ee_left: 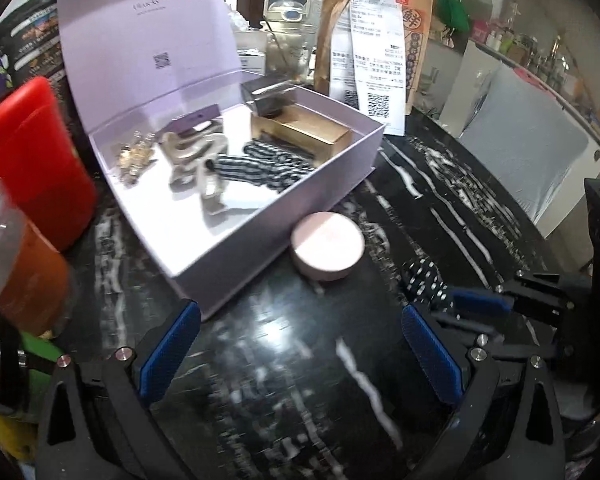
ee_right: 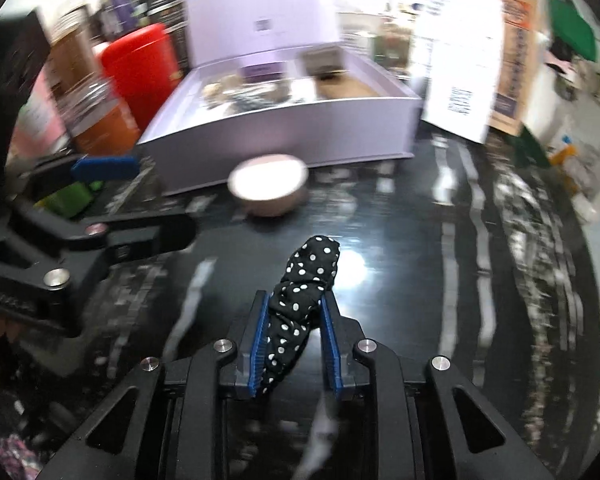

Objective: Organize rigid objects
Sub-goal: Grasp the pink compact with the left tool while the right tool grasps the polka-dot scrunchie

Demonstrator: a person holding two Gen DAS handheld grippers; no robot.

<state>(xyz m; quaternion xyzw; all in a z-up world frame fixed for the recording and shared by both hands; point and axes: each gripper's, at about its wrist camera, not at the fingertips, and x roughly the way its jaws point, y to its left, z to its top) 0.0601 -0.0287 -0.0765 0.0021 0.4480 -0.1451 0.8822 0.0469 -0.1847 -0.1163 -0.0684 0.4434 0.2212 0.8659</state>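
Polka-dot scrunchie (ee_right: 302, 308), one, black with white spots and bunched, is pinched between the pads of the right tool (ee_right: 296, 344) over the dark marbled desk (ee_right: 420, 280). One left tool (ee_left: 300, 348) stands spread wide, holding nothing. Beyond the scrunchie sits one round pink tin (ee_left: 327, 246), touching one open lilac box (ee_left: 260, 232) holding hair clips, a striped piece and a gold tray.
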